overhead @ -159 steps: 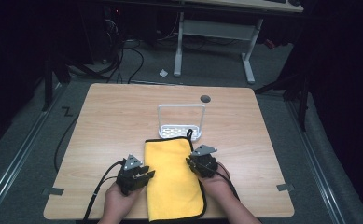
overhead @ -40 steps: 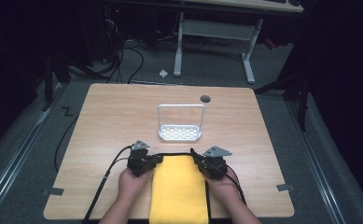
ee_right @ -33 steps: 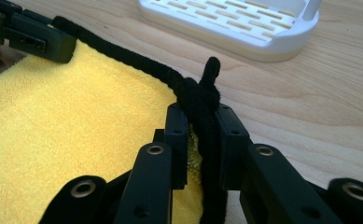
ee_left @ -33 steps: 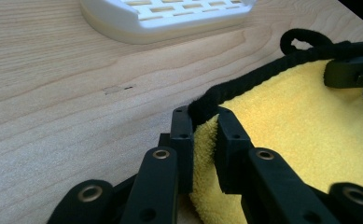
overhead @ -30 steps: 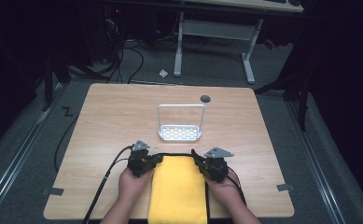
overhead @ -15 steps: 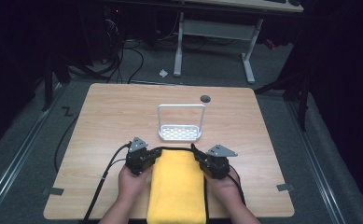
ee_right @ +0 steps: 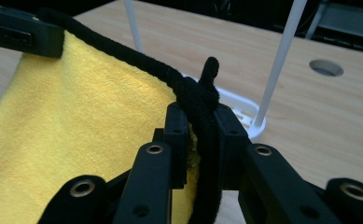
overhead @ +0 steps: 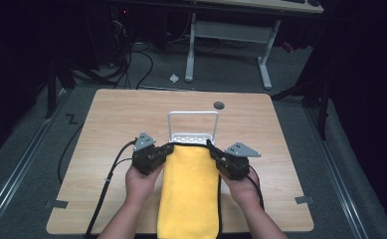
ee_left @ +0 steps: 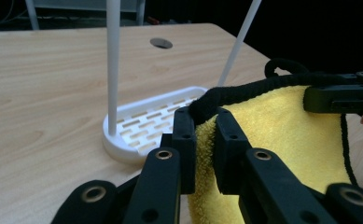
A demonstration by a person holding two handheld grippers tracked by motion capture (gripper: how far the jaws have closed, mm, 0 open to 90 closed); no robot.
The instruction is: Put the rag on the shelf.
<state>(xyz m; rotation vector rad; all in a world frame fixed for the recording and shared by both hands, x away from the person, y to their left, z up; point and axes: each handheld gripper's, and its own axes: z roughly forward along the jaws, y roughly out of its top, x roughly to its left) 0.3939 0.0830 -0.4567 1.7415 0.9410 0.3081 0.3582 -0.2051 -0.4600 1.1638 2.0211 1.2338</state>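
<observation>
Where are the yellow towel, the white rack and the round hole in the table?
yellow towel (overhead: 190,189), high view, middle of the cloth.
white rack (overhead: 193,114), high view, top bar.
round hole (overhead: 219,105), high view, its centre.

Pale wooden table (overhead: 111,129), round hole (overhead: 219,105) near far edge. White slotted rack (overhead: 193,130) with tall wire hoop standing at centre. Yellow cloth (overhead: 190,199) trailing over near edge, far end lifted. Tape patches (overhead: 56,203) on near corners.

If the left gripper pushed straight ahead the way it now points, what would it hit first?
Probably the white rack: its slotted base lies just beyond the left gripper, which is shut on the yellow towel. Depth is uncertain.
</observation>
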